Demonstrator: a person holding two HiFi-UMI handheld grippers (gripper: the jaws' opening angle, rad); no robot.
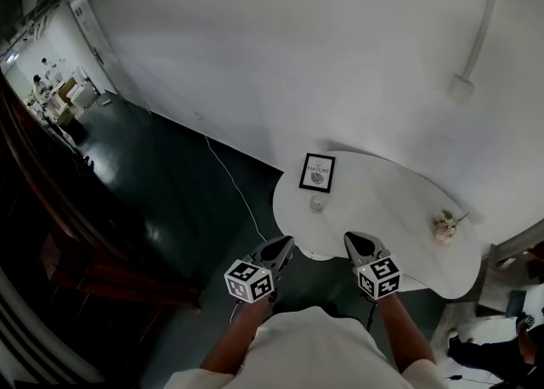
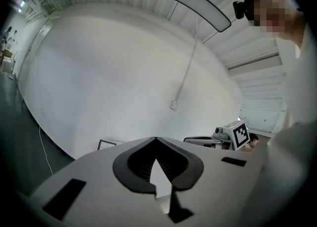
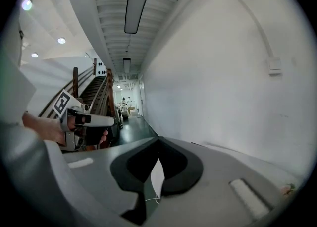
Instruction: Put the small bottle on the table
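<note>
Left claw (image 1: pixel 283 248) and right claw (image 1: pixel 352 239): both pressed together, nothing pinched.
Tabletop (image 1: pixel 382 200) lies ahead of both claws, frame (image 1: pixel 317 172) further ahead. The small bottle (image 1: pixel 317 203), likely that pale round thing, already stands on it, ahead and between the claws, clear of both. It's probably light, stiff and slick; pinch across the body.

I am looking down on a white oval table (image 1: pixel 399 226) whose top is showing smooth and matt. The dark green floor (image 1: pixel 170 209) is shining glossy, throwing back light. The small clear bottle (image 1: pixel 317 203) is looking glassy. My left gripper (image 1: pixel 287 245) and right gripper (image 1: pixel 349 238) are showing matt grey plastic shells with ribbed black pads (image 2: pixel 130 169). The white wall (image 1: pixel 297 56) is looking matt.
</note>
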